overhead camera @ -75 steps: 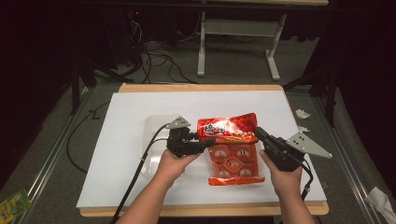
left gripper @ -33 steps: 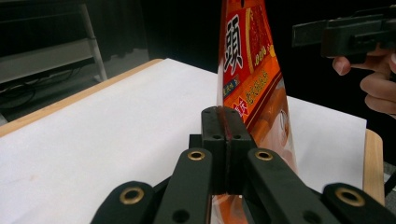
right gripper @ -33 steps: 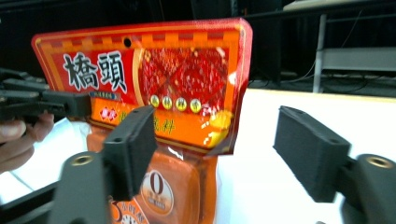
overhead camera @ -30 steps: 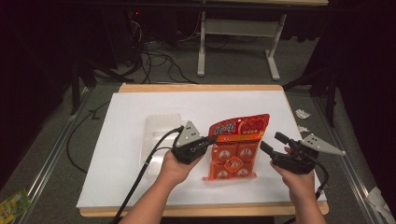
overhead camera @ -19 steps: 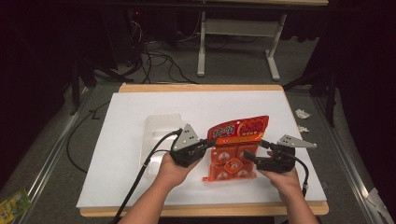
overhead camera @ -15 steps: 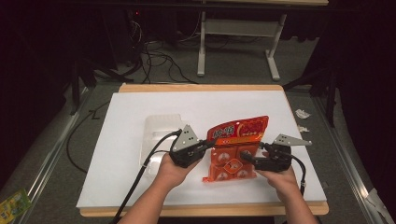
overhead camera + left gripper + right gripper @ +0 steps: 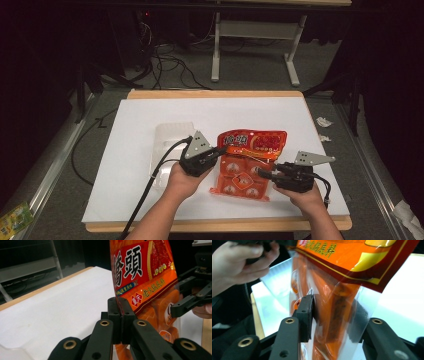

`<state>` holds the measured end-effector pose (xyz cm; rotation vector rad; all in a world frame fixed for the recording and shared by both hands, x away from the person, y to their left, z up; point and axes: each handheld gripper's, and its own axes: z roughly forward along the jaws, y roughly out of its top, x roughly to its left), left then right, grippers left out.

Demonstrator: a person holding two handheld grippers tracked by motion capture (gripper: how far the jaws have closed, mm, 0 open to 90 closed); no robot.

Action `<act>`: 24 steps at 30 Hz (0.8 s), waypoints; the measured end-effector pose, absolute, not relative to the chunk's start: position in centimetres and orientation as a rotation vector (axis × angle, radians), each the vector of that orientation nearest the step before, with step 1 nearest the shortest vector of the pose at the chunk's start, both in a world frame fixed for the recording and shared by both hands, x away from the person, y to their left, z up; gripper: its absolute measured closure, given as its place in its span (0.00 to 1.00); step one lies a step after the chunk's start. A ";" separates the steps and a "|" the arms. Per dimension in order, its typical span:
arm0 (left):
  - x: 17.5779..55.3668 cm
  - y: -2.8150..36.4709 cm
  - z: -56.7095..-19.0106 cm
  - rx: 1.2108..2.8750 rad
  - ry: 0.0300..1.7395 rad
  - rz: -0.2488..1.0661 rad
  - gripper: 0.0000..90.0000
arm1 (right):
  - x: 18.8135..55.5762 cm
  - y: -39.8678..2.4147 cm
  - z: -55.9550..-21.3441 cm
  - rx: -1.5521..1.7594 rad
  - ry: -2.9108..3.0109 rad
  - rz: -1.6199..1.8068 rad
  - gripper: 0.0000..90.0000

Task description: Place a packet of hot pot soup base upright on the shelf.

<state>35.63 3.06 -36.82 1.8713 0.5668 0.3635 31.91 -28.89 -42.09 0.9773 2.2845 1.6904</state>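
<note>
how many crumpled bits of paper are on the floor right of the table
2: two small white scraps lie close together by the table's right edge, level with its far half. A larger white piece sits at the lower right corner; it may be something else.

The left claw (image 7: 121, 322) has its two black jaws pressed together on the edge of an upright red-and-orange snack bag (image 7: 142, 280) printed with large white characters. Behind lies the white counter (image 7: 55, 307). At right, the other claw (image 7: 190, 297) reaches toward the bag's far side.
</note>
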 end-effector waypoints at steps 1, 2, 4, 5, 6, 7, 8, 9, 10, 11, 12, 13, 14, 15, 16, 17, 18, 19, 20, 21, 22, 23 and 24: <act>35.7 3.2 -36.9 1.871 0.574 0.360 1.00 | 31.9 -28.9 -42.1 0.977 2.285 1.690 0.73; 35.8 3.6 -37.2 1.871 0.592 0.348 1.00 | 32.0 -28.8 -42.2 0.966 2.295 1.714 0.76; 35.9 3.7 -37.3 1.873 0.597 0.347 1.00 | 32.0 -28.7 -42.3 0.967 2.300 1.744 0.78; 35.9 3.8 -37.4 1.876 0.600 0.344 0.99 | 32.0 -28.6 -42.3 0.967 2.306 1.752 0.79; 36.0 4.0 -37.5 1.876 0.603 0.339 0.99 | 32.0 -28.5 -42.3 0.949 2.315 1.756 0.79; 36.0 4.1 -37.5 1.875 0.604 0.334 0.99 | 32.0 -28.4 -42.2 0.935 2.326 1.742 0.79; 36.0 4.2 -37.5 1.873 0.601 0.331 0.99 | 31.9 -28.2 -42.1 0.928 2.329 1.739 0.79; 35.9 4.2 -37.5 1.873 0.597 0.335 0.99 | 31.8 -28.2 -42.1 0.925 2.329 1.739 0.79; 35.9 4.2 -37.5 1.873 0.593 0.337 0.99 | 31.7 -28.1 -42.0 0.927 2.327 1.735 0.78; 35.8 4.2 -37.5 1.872 0.589 0.334 0.99 | 31.7 -28.0 -42.0 0.926 2.330 1.730 0.75; 35.8 4.2 -37.5 1.872 0.587 0.330 0.99 | 31.8 -27.9 -42.0 0.933 2.331 1.739 0.72; 35.8 4.2 -37.5 1.873 0.586 0.328 0.99 | 31.9 -27.8 -42.0 0.934 2.337 1.753 0.70; 35.7 4.1 -37.5 1.877 0.585 0.330 0.99 | 31.9 -27.7 -42.1 0.942 2.334 1.751 0.71; 35.7 4.1 -37.5 1.879 0.586 0.335 0.99 | 32.0 -27.5 -42.1 0.947 2.332 1.748 0.73; 35.7 4.1 -37.5 1.879 0.589 0.335 0.99 | 32.0 -27.4 -42.1 0.956 2.335 1.749 0.77; 35.7 4.1 -37.5 1.880 0.593 0.332 0.99 | 32.0 -27.4 -42.1 0.953 2.332 1.744 0.78; 35.8 4.2 -37.5 1.880 0.597 0.332 0.98 | 32.1 -27.4 -42.1 0.953 2.339 1.744 0.79; 35.8 4.2 -37.4 1.878 0.607 0.332 0.94 | 32.1 -27.4 -42.1 0.956 2.342 1.741 0.79; 36.0 4.4 -37.3 1.876 0.628 0.329 0.89 | 32.1 -27.4 -42.1 0.969 2.343 1.744 0.79; 36.1 4.6 -37.2 1.877 0.645 0.326 0.77 | 32.1 -27.3 -42.1 0.970 2.341 1.741 0.79; 36.2 4.8 -37.1 1.874 0.659 0.324 0.72 | 32.1 -27.3 -42.0 0.976 2.336 1.742 0.79; 36.3 5.2 -36.9 1.873 0.674 0.319 0.65 | 32.1 -27.2 -42.0 0.982 2.331 1.738 0.79; 36.4 5.5 -36.8 1.873 0.680 0.317 0.60 | 32.0 -27.2 -41.9 0.983 2.327 1.734 0.79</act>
